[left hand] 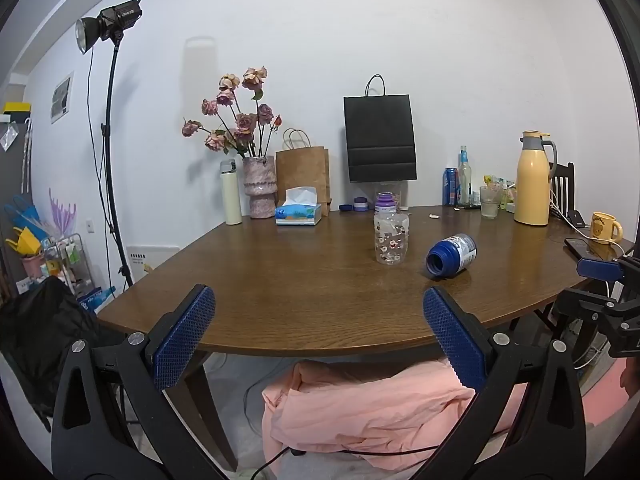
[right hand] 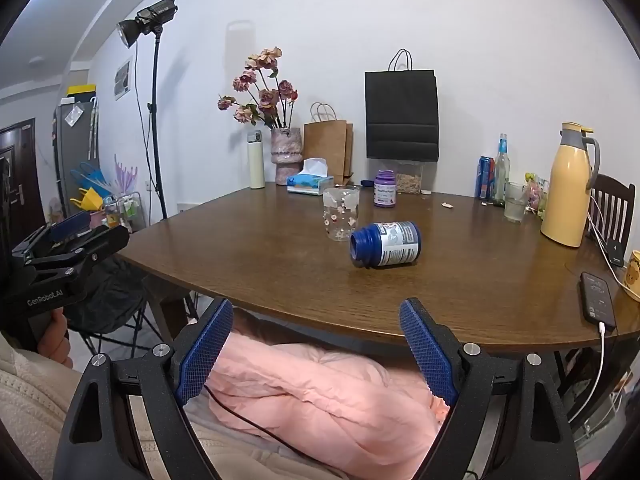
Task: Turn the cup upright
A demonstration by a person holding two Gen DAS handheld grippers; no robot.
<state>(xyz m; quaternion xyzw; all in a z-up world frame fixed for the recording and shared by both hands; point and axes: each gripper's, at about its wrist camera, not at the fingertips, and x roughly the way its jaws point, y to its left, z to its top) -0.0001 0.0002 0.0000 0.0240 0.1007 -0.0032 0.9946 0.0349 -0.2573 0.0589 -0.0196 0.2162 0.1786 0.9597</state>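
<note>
A blue jar (left hand: 452, 255) (right hand: 386, 244) with a white label lies on its side mid-table, its open mouth turned toward me. Just left of it and slightly farther back stands a clear glass cup (left hand: 391, 242) (right hand: 341, 214) with small flower prints; I cannot tell which end faces up. My left gripper (left hand: 318, 296) hangs open before the table's near edge, with nothing between its blue pads. My right gripper (right hand: 317, 306) is open too, at the near edge in front of the jar. Each gripper shows at the edge of the other's view, the left one (right hand: 76, 228) and the right one (left hand: 604, 276).
The brown wooden table (right hand: 280, 280) carries a yellow thermos jug (right hand: 568, 192), a phone (right hand: 598, 298) on a cable, a yellow mug (left hand: 606, 227), a purple jar (right hand: 385, 189), a tissue box (left hand: 298, 210), a flower vase (left hand: 260, 186) and paper bags. Pink cloth (right hand: 320, 392) lies below the near edge.
</note>
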